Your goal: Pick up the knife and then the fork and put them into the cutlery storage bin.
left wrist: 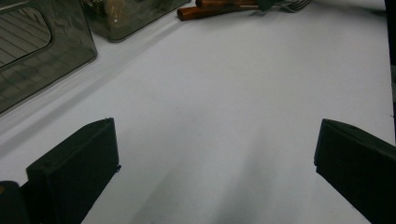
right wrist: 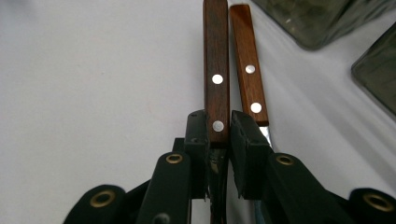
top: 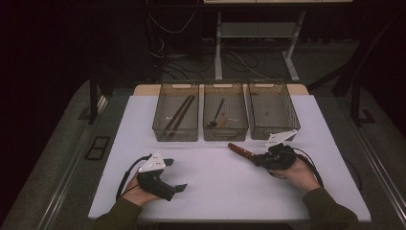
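The right gripper (right wrist: 218, 128) is pinched tight on a wooden-handled utensil (right wrist: 216, 70), its black jaws pressing either side of the dark handle just below the lowest rivet. A second wooden handle (right wrist: 249, 84), lighter in tone, lies just beside the first on the white table (top: 215, 177). From above, that gripper (top: 256, 160) sits toward the table's right side, close in front of the three clear bins (top: 226, 117) lined along the far edge, with the handles (top: 241, 152) sticking out to its left. The left gripper (left wrist: 215, 154) rests near the front left corner, jaws spread wide over bare tabletop, touching nothing. The left bin holds a pair of long brown sticks (top: 179, 113), the middle one a spoon (top: 216, 115).
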Tool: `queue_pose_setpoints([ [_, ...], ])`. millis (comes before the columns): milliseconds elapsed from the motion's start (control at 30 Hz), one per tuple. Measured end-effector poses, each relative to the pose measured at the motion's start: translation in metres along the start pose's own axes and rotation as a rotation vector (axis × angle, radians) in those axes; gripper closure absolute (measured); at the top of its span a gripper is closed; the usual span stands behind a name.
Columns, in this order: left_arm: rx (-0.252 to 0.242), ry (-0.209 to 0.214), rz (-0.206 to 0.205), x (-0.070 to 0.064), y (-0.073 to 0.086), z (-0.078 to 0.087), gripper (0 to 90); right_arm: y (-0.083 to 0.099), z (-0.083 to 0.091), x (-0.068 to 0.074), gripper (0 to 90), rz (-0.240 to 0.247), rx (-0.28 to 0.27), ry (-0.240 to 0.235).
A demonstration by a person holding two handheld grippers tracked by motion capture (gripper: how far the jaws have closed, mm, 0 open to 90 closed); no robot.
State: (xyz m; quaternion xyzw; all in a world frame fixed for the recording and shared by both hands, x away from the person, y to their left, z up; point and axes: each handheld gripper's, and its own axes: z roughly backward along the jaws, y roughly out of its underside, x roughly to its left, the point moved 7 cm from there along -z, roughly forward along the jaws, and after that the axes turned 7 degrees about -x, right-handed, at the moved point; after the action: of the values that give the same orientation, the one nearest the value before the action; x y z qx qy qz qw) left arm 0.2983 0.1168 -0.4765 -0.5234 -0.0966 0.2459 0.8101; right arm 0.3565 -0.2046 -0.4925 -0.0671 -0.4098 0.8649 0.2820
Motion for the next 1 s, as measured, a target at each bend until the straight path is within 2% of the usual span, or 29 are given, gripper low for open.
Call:
queue_pose_setpoints([
  [500, 0.002, 0.003, 0.0, 0.0, 0.0, 0.0, 0.0, -0.013, 0.016, -0.002, 78.0, -0.002, -0.066, 0.002],
  [800, 0.001, -0.003, -0.003, 0.001, 0.0, 0.001, 0.0, -0.048, 0.049, -0.015, 77.9, -0.008, -0.134, 0.065],
  [1000, -0.009, -0.002, -0.011, 0.001, 0.0, 0.002, 0.0, -0.075, 0.066, -0.041, 77.9, -0.018, -0.13, 0.152],
])
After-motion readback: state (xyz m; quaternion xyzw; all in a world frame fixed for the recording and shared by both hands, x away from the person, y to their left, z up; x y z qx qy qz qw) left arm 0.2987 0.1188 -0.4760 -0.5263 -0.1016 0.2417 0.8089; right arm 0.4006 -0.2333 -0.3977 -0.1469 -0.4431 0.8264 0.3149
